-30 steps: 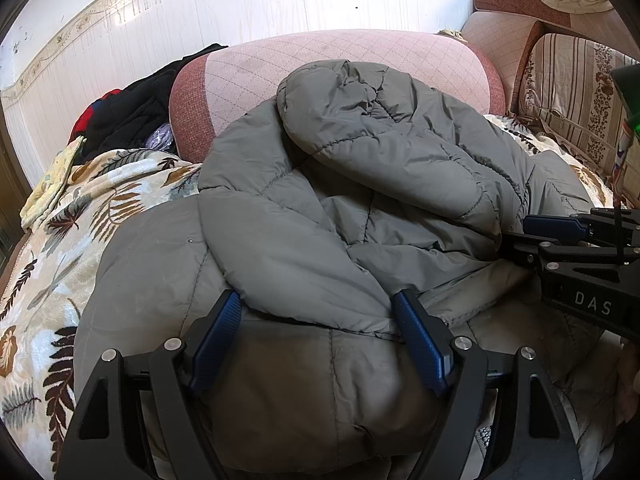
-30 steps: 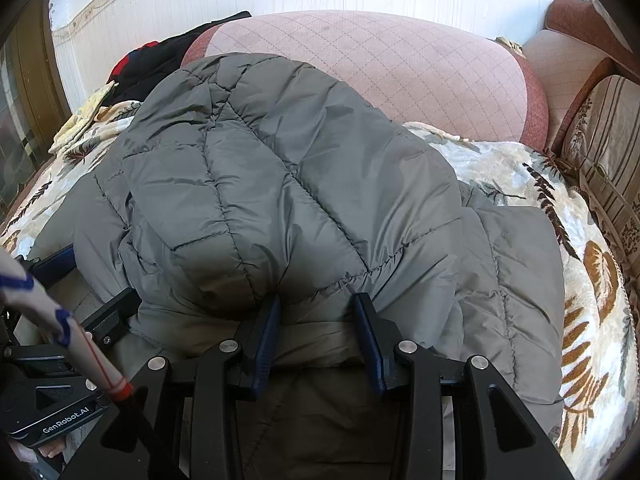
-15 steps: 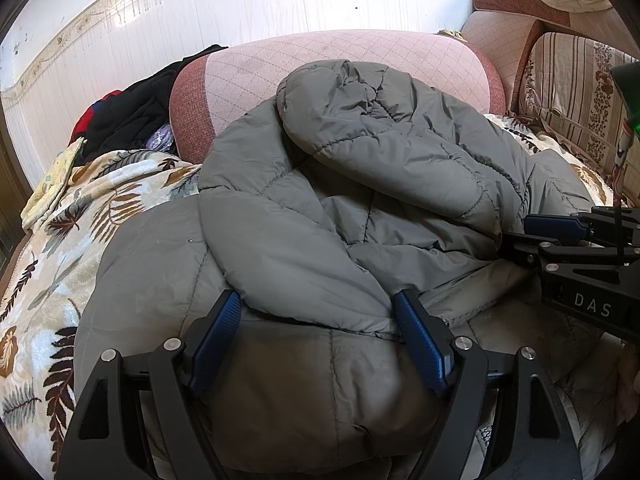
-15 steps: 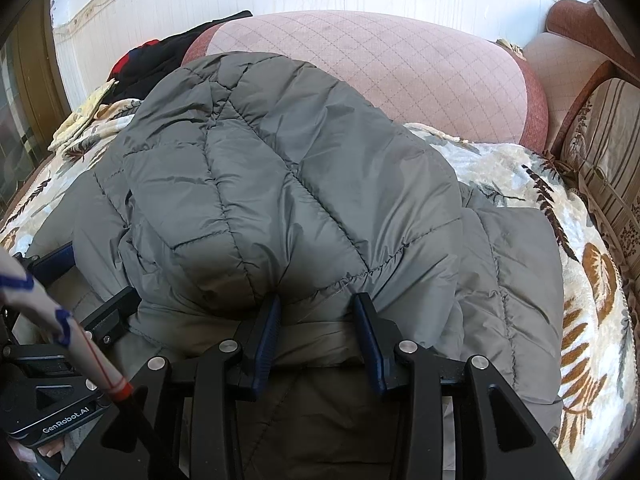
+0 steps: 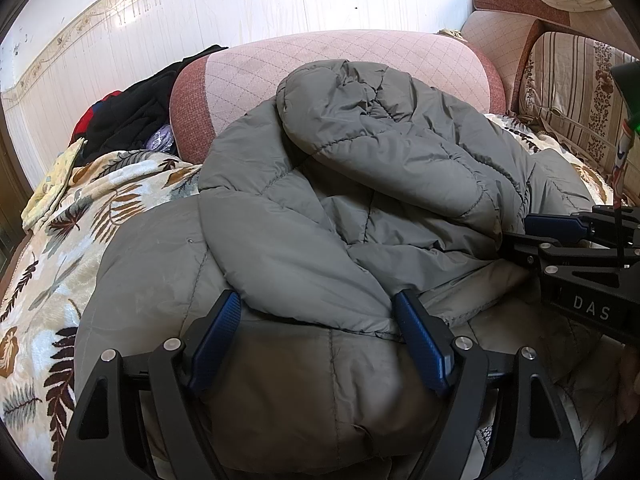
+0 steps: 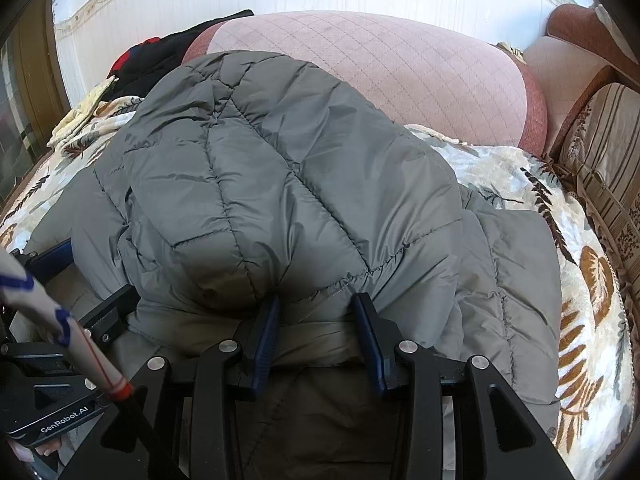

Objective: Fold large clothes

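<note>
The jacket lies on the blanket, bunched up against the pink bolster at the sofa's back edge — upper half doubled toward me, sleeves heaped on top. I judge one rough fold made; squaring and a final fold remain. My left gripper stands wide open at the folded edge, gripping nothing. My right gripper is partly open astride the hem — I hold no cloth.
</note>
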Demonstrator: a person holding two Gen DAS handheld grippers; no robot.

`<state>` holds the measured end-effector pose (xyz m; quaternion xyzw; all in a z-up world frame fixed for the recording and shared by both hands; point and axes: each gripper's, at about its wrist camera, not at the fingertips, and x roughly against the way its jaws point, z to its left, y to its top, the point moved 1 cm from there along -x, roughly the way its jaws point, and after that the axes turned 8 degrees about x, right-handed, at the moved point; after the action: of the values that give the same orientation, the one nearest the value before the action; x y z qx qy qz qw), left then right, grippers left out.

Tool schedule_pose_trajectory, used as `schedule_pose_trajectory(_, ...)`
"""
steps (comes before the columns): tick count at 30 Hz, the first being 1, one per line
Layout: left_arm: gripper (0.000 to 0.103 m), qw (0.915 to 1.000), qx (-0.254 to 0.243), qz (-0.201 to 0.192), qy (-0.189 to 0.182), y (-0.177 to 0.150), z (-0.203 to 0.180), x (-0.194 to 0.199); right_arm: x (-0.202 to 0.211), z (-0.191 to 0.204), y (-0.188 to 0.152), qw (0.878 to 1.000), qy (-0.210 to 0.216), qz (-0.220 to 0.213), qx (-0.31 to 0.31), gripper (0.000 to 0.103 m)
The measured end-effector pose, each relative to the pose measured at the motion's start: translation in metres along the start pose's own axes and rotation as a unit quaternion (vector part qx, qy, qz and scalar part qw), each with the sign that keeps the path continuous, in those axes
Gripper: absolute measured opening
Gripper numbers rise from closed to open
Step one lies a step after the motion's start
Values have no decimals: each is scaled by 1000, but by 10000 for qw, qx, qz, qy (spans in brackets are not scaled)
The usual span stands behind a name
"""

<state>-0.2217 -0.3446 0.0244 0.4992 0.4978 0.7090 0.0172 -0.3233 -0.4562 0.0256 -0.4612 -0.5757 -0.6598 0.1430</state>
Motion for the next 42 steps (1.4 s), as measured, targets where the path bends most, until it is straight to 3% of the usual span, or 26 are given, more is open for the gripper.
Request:
schedule_pose_trajectory(8, 79, 9999, 13, -132, 32, 4, 2, 10, 5, -2, 2, 10000, 34, -8, -63, 42)
schedule_pose_trajectory(19, 79, 9994, 339, 48, 45, -12, 19, 78, 74, -2, -4, 9991, 242, -237, -247, 44)
schedule_pose_trajectory(22, 79, 9988, 446, 128, 147, -36, 30, 103, 98, 5, -29, 9982, 422, -253, -349, 51)
schedule_pose_trajectory(29, 79, 9950, 664, 629, 413, -127, 50, 154, 141, 42, -124, 9988, 441, 40, -208, 51)
schedule_pose_trajectory(36, 79, 9900, 1010, 723, 671, -184, 63, 193, 177, 70, -179, 9989, 465, 7, -66, 51)
schedule_pose_trajectory(38, 79, 9894, 905, 827, 776, -198, 59, 194, 179, 77, -189, 9991, 423, 48, 16, 51)
schedule_pose_trajectory(42, 81, 9910, 525, 646, 1052, -207, 49, 194, 167, 88, -203, 9988, 387, 247, 144, 52)
